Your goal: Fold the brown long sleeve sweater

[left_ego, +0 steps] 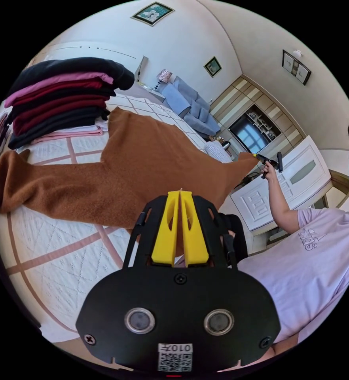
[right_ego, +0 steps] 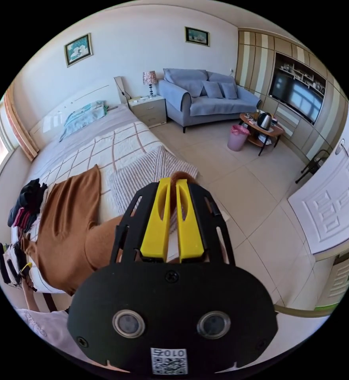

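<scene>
across the bed (left_ego: 44, 253), under a white quilt with pink lines, the brown sweater (left_ego: 143, 158) lies spread, one sleeve reaching far left toward the stack of folded clothes (left_ego: 59, 99) at the bed's far side. the left gripper (left_ego: 180, 194) has its two yellow jaws pressed together on the sweater's near edge. the left gripper view also catches the right gripper (left_ego: 261, 158) out at the far right, held up in the person's hand (left_ego: 269, 170) with the other sleeve's cuff pulled out to it — plus the person's pale lilac shirt (left_ego: 313, 253).

the right gripper view looks the other way: its jaws stand nearly together with brown cloth between them, though whether both press on it i cannot tell. it shows the sweater (right_ego: 67, 221) from its far end, a striped blanket (right_ego: 143, 178) beside it, and the rest of the room — tiled floor (right_ego: 238, 198), one blue sofa (right_ego: 206, 99) with three cushions, one nightstand (right_ego: 148, 111) with one lamp (right_ego: 150, 79), a round table (right_ego: 261, 132) holding a kettle, one pink bin (right_ego: 238, 137), a television (right_ego: 299, 97) in a wall unit, and two framed pictures on the far wall.
</scene>
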Available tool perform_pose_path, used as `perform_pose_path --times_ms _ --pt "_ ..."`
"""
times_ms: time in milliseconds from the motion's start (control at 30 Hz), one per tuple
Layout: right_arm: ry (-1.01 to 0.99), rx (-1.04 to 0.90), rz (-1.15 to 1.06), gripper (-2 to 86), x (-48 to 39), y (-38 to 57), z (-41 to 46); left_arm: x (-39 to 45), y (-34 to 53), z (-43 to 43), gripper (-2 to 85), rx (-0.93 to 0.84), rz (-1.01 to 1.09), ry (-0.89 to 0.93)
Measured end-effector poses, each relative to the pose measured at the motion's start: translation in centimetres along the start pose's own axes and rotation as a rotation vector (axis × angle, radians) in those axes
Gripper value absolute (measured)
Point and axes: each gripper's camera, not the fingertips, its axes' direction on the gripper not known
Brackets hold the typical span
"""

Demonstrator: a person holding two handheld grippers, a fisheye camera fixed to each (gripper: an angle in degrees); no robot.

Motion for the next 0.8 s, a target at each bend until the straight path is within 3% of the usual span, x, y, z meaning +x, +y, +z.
perform_pose_path --times_ms 100,200,333,433,500,567,667,800 --pt "-0.028 -0.071 0.011 4.1 0.8 0.5 1.4 0.1 -0.2 0.8 0.0 -0.030 0.012 0.025" --pt "-0.079 0.032 -0.081 4.1 -2.1 0.5 -0.9 1.3 -0.4 1.6 0.2 -0.062 0.085 0.105" --pt "-0.133 0.207 -0.325 4.2 -12.4 2.4 -5.8 2.5 0.3 1.8 1.7 -0.087 0.135 0.077" --pt "-0.338 0.265 -0.533 4.8 -22.0 6.7 -7.0 1.8 -0.1 1.1 5.4 -0.023 0.132 0.150" --pt "-0.535 0.191 -0.710 5.5 -27.9 10.0 -5.4 1.6 -0.9 0.8 8.8 0.026 0.143 0.147" --pt "-0.645 -0.043 -0.953 6.7 -34.3 14.7 -0.9 1.5 -2.1 1.1 11.3 0.026 0.162 0.112" --pt "-0.724 -0.197 -0.938 8.5 -34.2 18.1 2.9 0.1 -3.6 2.3 14.4 0.011 0.138 0.154" --pt "-0.719 -0.177 -0.724 9.3 -26.3 18.1 3.5 -3.4 -3.0 4.3 16.5 -0.036 0.009 0.224"
